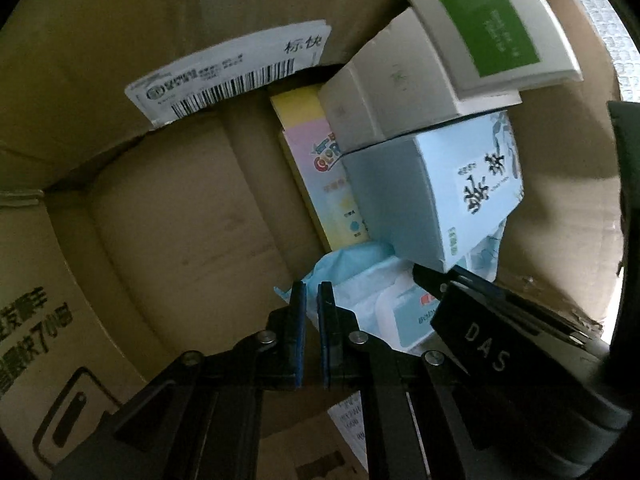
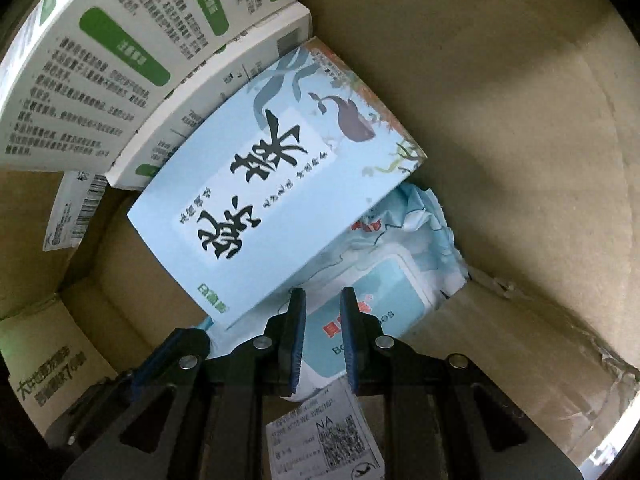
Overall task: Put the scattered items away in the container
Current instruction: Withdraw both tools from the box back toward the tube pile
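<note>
Both grippers are inside the brown cardboard box [image 1: 168, 208]. A light blue tea box [image 1: 440, 184] leans on a blue wet-wipes pack [image 1: 384, 292], with a grey-white box [image 1: 384, 92] and a white box with a green panel [image 1: 492, 24] stacked above. A pastel box [image 1: 324, 184] stands behind them. My left gripper [image 1: 312, 292] is nearly shut with nothing between its fingers, just left of the wipes. My right gripper [image 2: 322, 300] is slightly open over the wipes pack [image 2: 384, 280], below the tea box [image 2: 272, 200]; it also shows in the left wrist view [image 1: 428, 276].
A white shipping label [image 1: 228, 76] hangs on the box's inner flap. Another label [image 2: 328, 436] lies below my right gripper. The box floor to the left [image 1: 192, 240] is bare cardboard. The box wall [image 2: 520, 160] rises at the right.
</note>
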Motion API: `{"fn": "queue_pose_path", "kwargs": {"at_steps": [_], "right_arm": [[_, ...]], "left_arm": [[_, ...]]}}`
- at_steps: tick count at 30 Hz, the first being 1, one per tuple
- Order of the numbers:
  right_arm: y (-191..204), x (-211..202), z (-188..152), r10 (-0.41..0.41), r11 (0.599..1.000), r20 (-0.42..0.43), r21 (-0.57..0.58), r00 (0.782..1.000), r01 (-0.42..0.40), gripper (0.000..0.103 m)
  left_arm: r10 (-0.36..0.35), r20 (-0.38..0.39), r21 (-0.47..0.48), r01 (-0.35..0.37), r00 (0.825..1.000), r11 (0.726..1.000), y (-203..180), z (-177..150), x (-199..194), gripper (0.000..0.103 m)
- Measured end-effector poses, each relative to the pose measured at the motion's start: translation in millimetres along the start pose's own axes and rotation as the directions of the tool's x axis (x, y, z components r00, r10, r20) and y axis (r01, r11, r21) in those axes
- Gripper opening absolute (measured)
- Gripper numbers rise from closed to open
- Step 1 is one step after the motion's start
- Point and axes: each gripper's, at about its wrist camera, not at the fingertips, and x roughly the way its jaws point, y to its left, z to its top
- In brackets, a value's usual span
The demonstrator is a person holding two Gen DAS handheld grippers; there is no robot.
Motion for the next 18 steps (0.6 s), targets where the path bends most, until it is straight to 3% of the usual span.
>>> {"fn": "queue_pose_path", "kwargs": {"at_steps": [5,9,12,14,18], "right_arm": [[-2,-18,1,-0.031,0.997,0.057,-0.063,0.998,0.034,0.014],[-13,-38,-2,0.020,0.998,0.082,-0.060,0.996,-0.015,0.014],[-18,-66,-13,0.092,0.992,0.131,-0.094,0.987,-0.080,0.014],[-20,-95,-25,0.091,0.988,0.197,-0.138,0.976,-0.064,0.014],[-26,-146,-49,0.110,0.979,0.311,-0.199,0.944,-0.049,0.014]], "left_arm": [[0.022,-0.006,0.040,-0.022,1.000,0.999,-7,11,7,0.007],[0.059,0.034,0.071,-0.061,0.998,0.996,-13,10,-8,0.010],[0.142,0.111,0.138,-0.157,0.984,0.978,-26,3,-29,0.022],[0.135,0.170,0.176,-0.165,0.976,0.970,-33,-5,-46,0.038],[0.101,0.262,0.226,-0.162,0.960,0.961,-31,-6,-79,0.053]]}}
